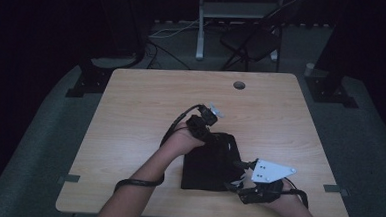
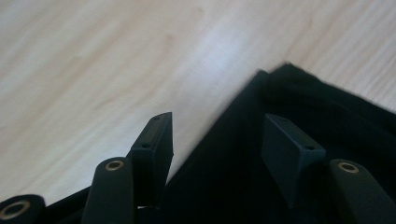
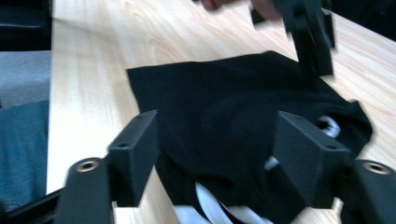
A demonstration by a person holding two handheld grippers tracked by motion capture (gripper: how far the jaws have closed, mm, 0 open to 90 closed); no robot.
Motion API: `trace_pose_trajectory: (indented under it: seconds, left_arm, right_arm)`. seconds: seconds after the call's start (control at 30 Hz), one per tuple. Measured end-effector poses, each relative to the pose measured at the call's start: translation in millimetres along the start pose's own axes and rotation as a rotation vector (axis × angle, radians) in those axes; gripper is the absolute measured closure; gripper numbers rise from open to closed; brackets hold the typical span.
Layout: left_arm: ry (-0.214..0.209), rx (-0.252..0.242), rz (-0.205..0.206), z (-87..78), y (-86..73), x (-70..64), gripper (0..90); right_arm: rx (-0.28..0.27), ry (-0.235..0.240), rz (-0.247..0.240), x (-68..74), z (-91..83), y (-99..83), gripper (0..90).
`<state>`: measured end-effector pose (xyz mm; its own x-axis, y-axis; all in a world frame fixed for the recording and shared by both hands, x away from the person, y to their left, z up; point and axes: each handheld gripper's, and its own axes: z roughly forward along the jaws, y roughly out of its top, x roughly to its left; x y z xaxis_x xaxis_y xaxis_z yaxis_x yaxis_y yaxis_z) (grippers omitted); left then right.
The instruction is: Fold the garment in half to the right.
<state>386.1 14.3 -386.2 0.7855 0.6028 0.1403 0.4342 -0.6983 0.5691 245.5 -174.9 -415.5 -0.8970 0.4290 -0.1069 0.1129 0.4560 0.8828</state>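
The folded garment (image 1: 209, 162) lies on the table (image 1: 130, 115), near its front edge, between both grippers.

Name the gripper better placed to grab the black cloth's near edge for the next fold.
Right, probably. The right gripper has open jaws straddling the black cloth at its near edge, where white print shows. The left gripper, also open, sits over the cloth's far corner, away from that edge.
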Motion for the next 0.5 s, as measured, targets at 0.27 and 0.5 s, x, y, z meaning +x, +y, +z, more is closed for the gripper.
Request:
trace_pose_trajectory:
  seconds: [0.27, 0.5]
  left_arm:
    - [0.008, -0.024, -0.001, 33.4, 8.3, -23.7, 37.1]
    - [0.046, -0.029, -0.022, 42.0, 10.8, -27.0, 30.9]
  right_arm:
    - [0.1, 0.081, 0.061, -5.6, 22.1, -13.0, 22.2]
    - [0.16, 0.104, 0.07, -5.4, 26.5, -19.9, 21.2]
